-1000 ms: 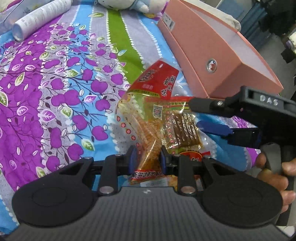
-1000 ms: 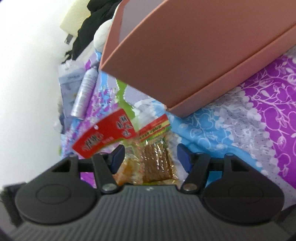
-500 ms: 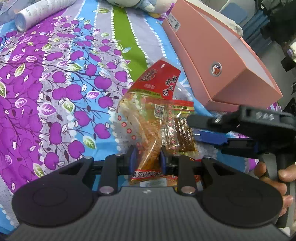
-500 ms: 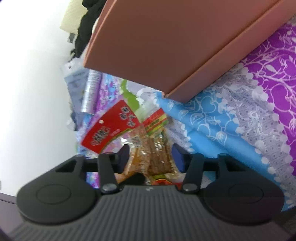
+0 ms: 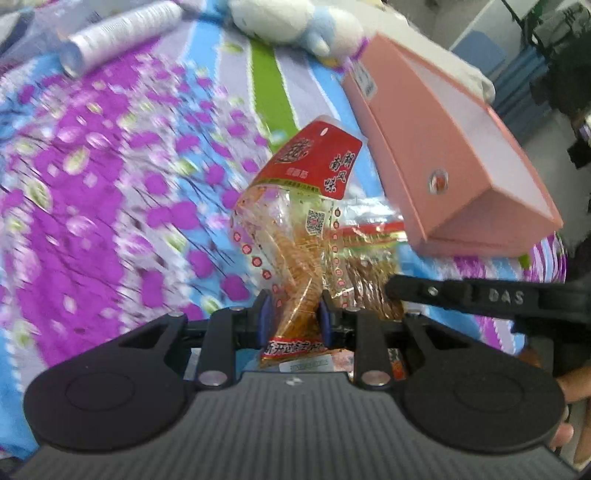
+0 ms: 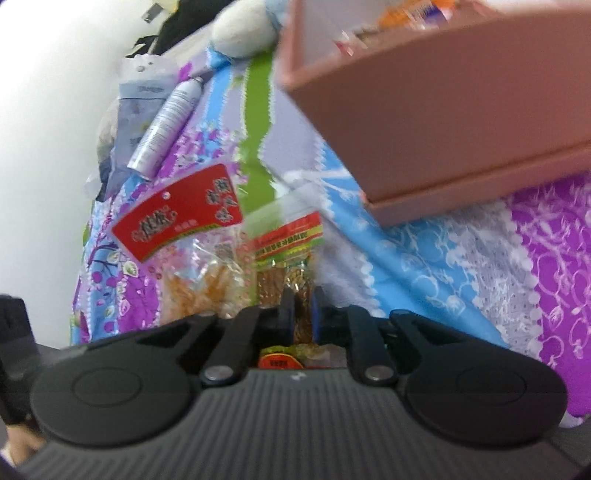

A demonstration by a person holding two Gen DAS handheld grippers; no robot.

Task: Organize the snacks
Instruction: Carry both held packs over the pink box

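Observation:
My left gripper (image 5: 293,314) is shut on the lower part of a clear bag of orange snack sticks with a red header (image 5: 295,229), which stands up off the flowered bedspread (image 5: 110,221). Beside it on the right, a smaller packet of brown strips with a red-and-green top (image 6: 288,254) is pinched between the pads of my right gripper (image 6: 299,314), which is shut on it. In the right wrist view the red-header bag (image 6: 177,214) hangs to the left. A pink box (image 5: 443,147) lies behind and to the right, a short gap from both packets.
The pink box (image 6: 443,110) is open on top, and colourful packets show inside at its far edge. A white spray bottle (image 5: 118,33) and a plush toy (image 5: 295,18) lie at the far end of the bedspread. A hand grips the right tool's handle at the right edge.
The right gripper's jaws have shut on the brown-strip packet. Both grippers have risen a little with their packets, and the pink box now looks lower and closer.

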